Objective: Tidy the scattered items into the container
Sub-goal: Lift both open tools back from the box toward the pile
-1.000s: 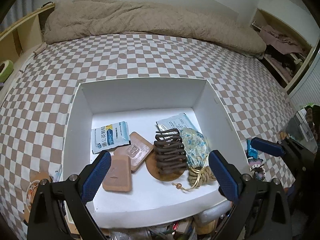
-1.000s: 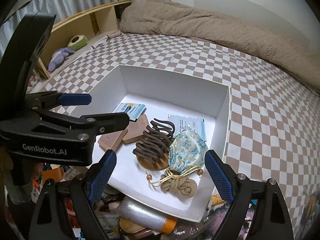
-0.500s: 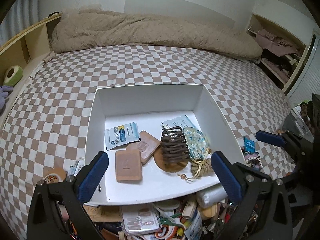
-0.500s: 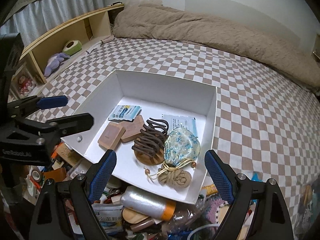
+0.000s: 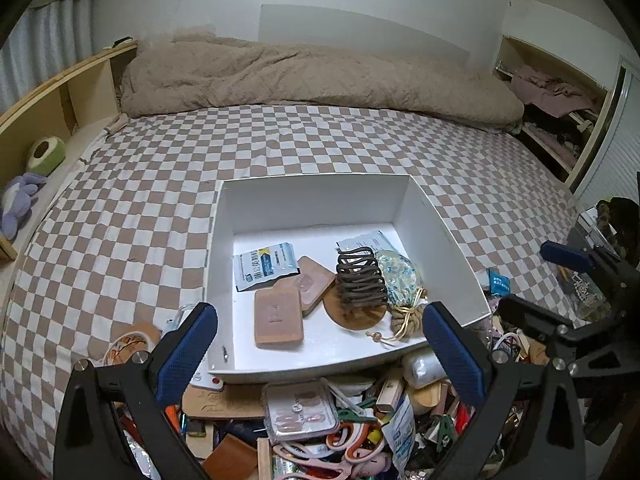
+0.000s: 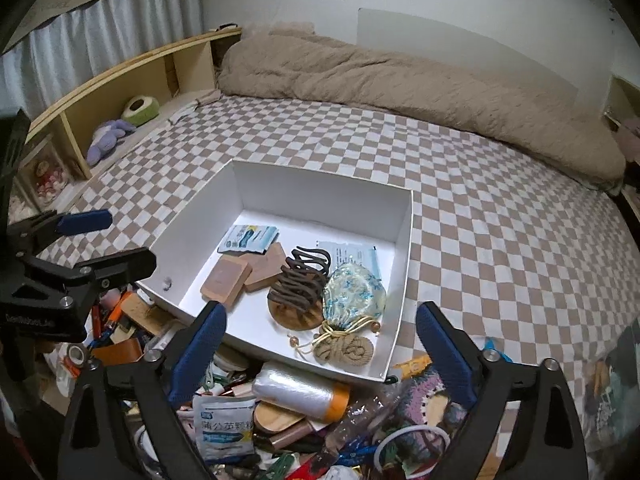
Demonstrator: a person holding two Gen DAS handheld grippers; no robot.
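Container: the white box (image 5: 440, 236) is sitting on the checkered bed (image 5: 320, 140), with its near edge resting against the pile of loose things.
Already inside: a blue-and-white sachet (image 5: 266, 266), two brown flat blocks (image 5: 278, 318), a dark coiled hair claw on a wooden disc (image 5: 360, 280), a flowered drawstring pouch (image 6: 354, 294) with a knotted rope end (image 6: 344, 346), and another printed packet (image 6: 354, 254) lying under them.
Space in the box: the far half of the floor is still showing white, so I am judging there is room for much more.
Still outside: the heap of clutter (image 5: 340, 420) in front of the box is staying large; I am seeing a clear plastic case (image 5: 300, 410), scissors with pink handles (image 5: 320, 456), a roll of clear film with an orange end (image 6: 300, 394), a white-and-blue powder sachet (image 6: 226, 426) and a white ring (image 6: 412, 446).
Also outside: a tape roll (image 5: 128, 344) is lying on the bed just beside the box's left wall.
Left tongs (image 5: 320, 354): they are standing fully released, nothing between the blue pads, hanging over the near edge of the box.
Right tongs (image 6: 320, 354): they are opening at this moment, with nothing between them, and are hanging over the heap.
Progress: I am judging the task as only in its early part; a few items are in, most are waiting.
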